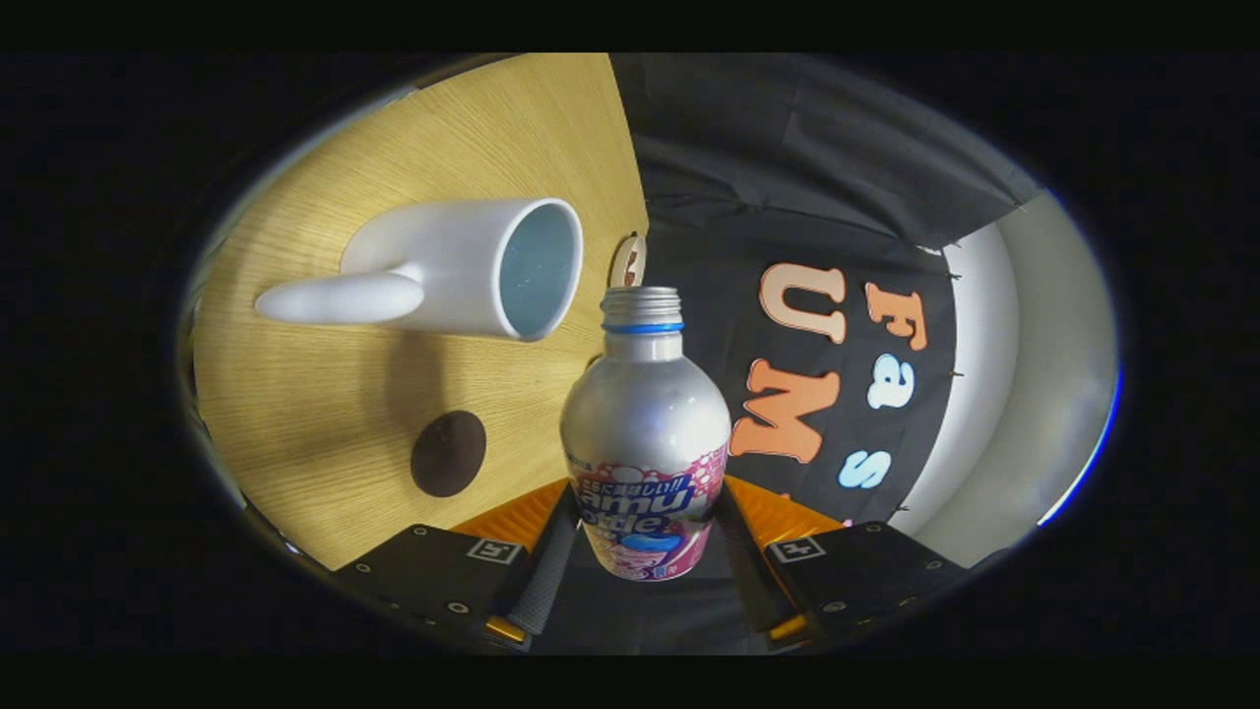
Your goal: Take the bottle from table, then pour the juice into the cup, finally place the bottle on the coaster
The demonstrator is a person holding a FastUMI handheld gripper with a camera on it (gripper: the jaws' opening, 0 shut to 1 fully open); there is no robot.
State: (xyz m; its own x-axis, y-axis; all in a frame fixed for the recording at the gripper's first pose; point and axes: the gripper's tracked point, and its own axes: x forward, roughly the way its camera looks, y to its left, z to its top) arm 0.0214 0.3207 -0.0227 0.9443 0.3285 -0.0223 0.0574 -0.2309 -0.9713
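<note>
Gripping the bottle low on its labelled body, the hand-held gripper has both fingers pressed against the sides, one on each flank, w/ the bottle standing out ahead along the fingers. Whole rig is rolled over, so the wooden worktop reads as a wall beside it. Bottle mouth is uncapped, threaded neck w/ a blue ring beneath, and sits just beside the open rim of the white cup, not over it yet; no liquid seen leaving. Dark round coaster lies on the worktop nearer the fingers than the cup, well apart from the bottle. A small round disc shows beyond the neck; can't tell what it is.

Handling, as judged: a thin metal bottle, smooth and glossy, so prob. slippery and apt to dent if squeezed hard; weight depends on fill, which can't be seen. Present hold on the wide, straight lower body looks the sensible spot, since the shoulder tapers and would let pads slide. Cup looks ceramic, stiff, breakable, w/ a thick handle.
</note>
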